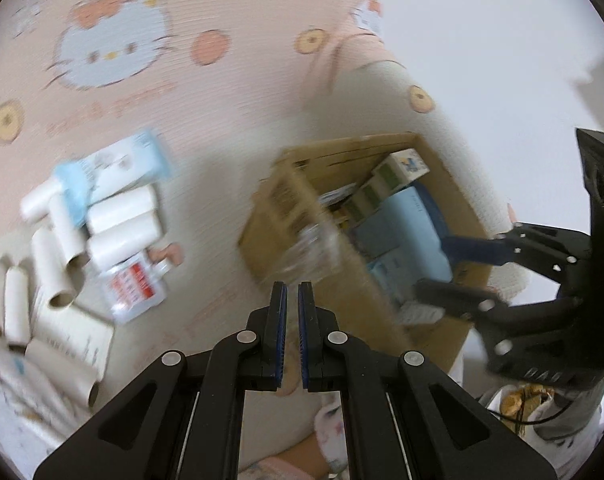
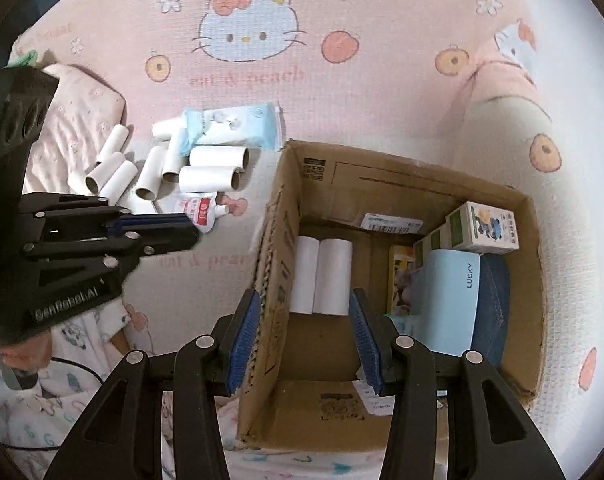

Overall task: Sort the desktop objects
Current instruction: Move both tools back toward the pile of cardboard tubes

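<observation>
The paper tubes (image 2: 206, 168) are piled on the pink cat blanket (image 2: 381, 92), to the left of the cardboard box (image 2: 401, 196). Some lie flat and some lean on each other. They are probably very light and hollow, so they could be squashed if they are squeezed hard. They are round, so they may roll when bumped. A tube is best taken across its middle, with one pad on each side, and held softly.

Two white rolls (image 2: 321, 276) are already lying side by side inside the box, by its left wall. A blue soft pack (image 2: 238, 124) is lying at the top of the pile, touching some tubes. It looks squashy and is probably easy to pinch. A small white bottle with a red label (image 2: 200, 212) is lying at the bottom of the pile. It may be slippery.

More things are packed into the right side of the box: a light blue box marked LUCKY (image 2: 449, 300) and a small carton with a cartoon on it (image 2: 485, 228).

The right gripper (image 2: 305, 332) is held above the box's left wall. Its jaws are apart and nothing is held between them. The left gripper (image 1: 292, 332) is held over the blanket between the pile and the box. Its jaws are almost together, and nothing is held there either.
</observation>
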`<state>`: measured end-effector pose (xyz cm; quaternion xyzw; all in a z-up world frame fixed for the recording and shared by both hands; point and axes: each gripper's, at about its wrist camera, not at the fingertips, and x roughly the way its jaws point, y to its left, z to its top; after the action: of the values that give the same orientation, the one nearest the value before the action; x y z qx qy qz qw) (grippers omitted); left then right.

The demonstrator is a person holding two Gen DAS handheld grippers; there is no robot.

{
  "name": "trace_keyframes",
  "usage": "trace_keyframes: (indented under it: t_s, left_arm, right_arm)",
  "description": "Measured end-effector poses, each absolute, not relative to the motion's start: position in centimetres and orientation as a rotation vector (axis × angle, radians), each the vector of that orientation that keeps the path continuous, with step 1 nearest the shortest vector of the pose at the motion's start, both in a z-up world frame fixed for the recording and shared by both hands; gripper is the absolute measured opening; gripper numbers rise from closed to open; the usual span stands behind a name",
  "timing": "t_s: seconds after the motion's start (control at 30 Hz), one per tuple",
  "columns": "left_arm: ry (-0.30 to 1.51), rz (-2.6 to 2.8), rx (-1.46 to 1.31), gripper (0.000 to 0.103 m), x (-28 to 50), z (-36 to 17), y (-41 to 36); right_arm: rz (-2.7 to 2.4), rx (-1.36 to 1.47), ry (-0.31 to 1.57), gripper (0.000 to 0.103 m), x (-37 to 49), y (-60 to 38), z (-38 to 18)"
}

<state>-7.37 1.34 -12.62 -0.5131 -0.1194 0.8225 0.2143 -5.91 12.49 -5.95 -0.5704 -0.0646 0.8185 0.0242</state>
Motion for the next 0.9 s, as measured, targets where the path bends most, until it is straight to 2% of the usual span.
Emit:
trace_keyframes:
  t_s: [0.37, 0.57, 0.83, 0.87, 0.9]
  left_arm:
    - [-0.294, 2.491, -1.450, 0.005, -2.0, -12.8, -6.0]
    - [-0.415, 2.563, -1.445, 0.005, -1.7, -12.2, -10.6]
    - [-0.598, 2.619, -1.437, 0.005, -2.9, -11.9, -17.0]
    - [-0.609, 2.612, -1.455, 0.007, -3.2, -12.2, -17.7]
    - [-0.611, 2.599, -1.479, 0.013, -3.4, -12.5, -18.2]
  right_arm:
    - [2.602, -1.735, -0.345, 0.043, -6.3, 7.4, -4.9]
    - [2.702, -1.733, -0.382, 0.043, -7.9, 3.6, -5.1]
    - [2.880, -1.623, -0.226, 0.043, -8.5, 0.5, -7.1]
    - [2.903, -1.606, -0.200, 0.043, -8.4, 0.1, -7.5]
    - [2.920, -1.597, -0.183, 0.043, -8.3, -0.2, -7.9]
